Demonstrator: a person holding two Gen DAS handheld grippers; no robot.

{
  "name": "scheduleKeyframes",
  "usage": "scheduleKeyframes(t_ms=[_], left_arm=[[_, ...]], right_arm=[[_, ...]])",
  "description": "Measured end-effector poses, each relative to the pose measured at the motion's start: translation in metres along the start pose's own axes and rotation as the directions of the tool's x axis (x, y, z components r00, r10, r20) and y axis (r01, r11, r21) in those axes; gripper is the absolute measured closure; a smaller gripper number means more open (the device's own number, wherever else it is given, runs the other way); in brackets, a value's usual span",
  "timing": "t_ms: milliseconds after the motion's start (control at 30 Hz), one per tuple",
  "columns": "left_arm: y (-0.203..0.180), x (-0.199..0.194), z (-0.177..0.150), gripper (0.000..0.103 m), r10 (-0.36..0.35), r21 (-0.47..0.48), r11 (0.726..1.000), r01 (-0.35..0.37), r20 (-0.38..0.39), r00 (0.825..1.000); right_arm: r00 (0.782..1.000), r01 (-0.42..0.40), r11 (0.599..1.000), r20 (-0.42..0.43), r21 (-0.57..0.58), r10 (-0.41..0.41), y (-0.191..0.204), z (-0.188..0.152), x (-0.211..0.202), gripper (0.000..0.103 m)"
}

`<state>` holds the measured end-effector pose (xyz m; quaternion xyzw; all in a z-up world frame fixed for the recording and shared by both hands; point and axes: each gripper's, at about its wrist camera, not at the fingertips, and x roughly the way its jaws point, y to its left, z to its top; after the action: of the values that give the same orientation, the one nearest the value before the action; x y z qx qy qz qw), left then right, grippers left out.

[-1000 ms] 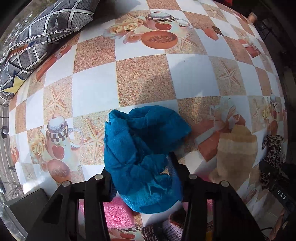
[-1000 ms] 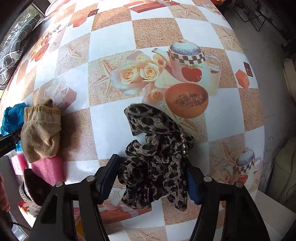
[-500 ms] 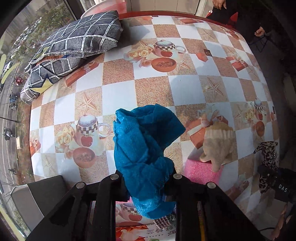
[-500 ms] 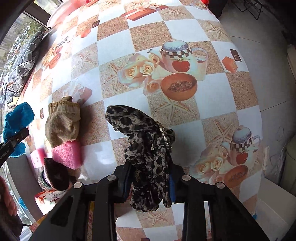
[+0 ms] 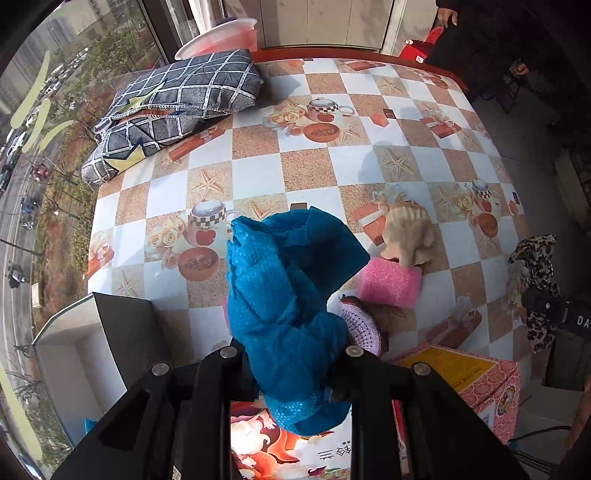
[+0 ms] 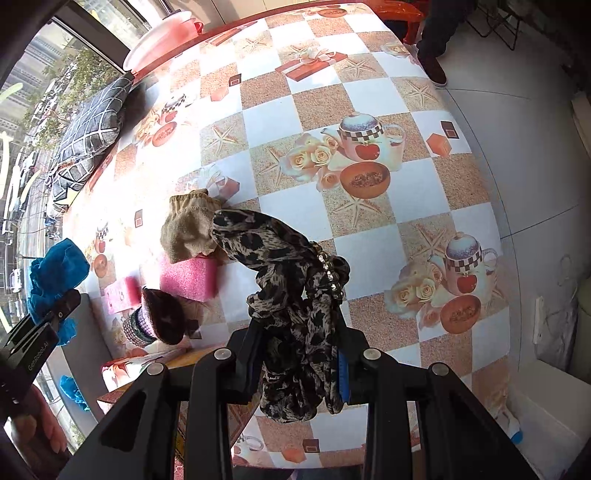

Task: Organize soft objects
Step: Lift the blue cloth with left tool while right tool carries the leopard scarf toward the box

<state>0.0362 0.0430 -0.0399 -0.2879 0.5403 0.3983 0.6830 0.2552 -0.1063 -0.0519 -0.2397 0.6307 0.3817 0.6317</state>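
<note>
My left gripper (image 5: 293, 369) is shut on a crumpled blue cloth (image 5: 284, 280), which hangs in the air above the checkered table (image 5: 314, 166). My right gripper (image 6: 301, 354) is shut on a leopard-print scarf (image 6: 280, 258) with a beaded trim, also lifted off the table. On the table between them lie a beige sock (image 6: 188, 229), a pink sponge (image 6: 188, 275) and a dark knitted hat (image 6: 159, 317). The right wrist view shows the blue cloth (image 6: 59, 269) and the left gripper (image 6: 62, 306) at the far left.
A grey checked pillow (image 5: 177, 103) lies at the table's far left corner. A pink patterned box (image 5: 480, 380) stands near the front edge and an open grey bin (image 5: 81, 354) at the front left. A person (image 5: 461, 29) stands beyond the far edge.
Both grippers have risen, and the blue cloth and the leopard scarf have come up off the table with them. The right jaws have closed tighter on the scarf.
</note>
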Motion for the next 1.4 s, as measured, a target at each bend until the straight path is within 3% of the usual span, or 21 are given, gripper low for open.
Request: scheduleKeyframes(t_ms=[533, 800, 1400], left_arm=[[0.001, -0.037, -0.086, 0.078, -0.014, 0.022, 1.000, 0.014, 0.002, 1.000], [0.007, -0.046, -0.107, 0.078, -0.033, 0.026, 0.999, 0.033, 0.006, 0.999], [0.080, -0.065, -0.133, 0.078, 0.012, -0.158, 0.987, -0.001, 0.068, 0.998]], right_arm=[[0.996, -0.070, 0.997, 0.051, -0.013, 0.071, 0.033, -0.051, -0.042, 0.070], [0.996, -0.061, 0.994, 0.063, -0.091, 0.067, 0.068, -0.081, -0.054, 0.070], [0.997, -0.064, 0.945, 0.009, -0.320, 0.070, 0.156, -0.118, -0.042, 0.070]])
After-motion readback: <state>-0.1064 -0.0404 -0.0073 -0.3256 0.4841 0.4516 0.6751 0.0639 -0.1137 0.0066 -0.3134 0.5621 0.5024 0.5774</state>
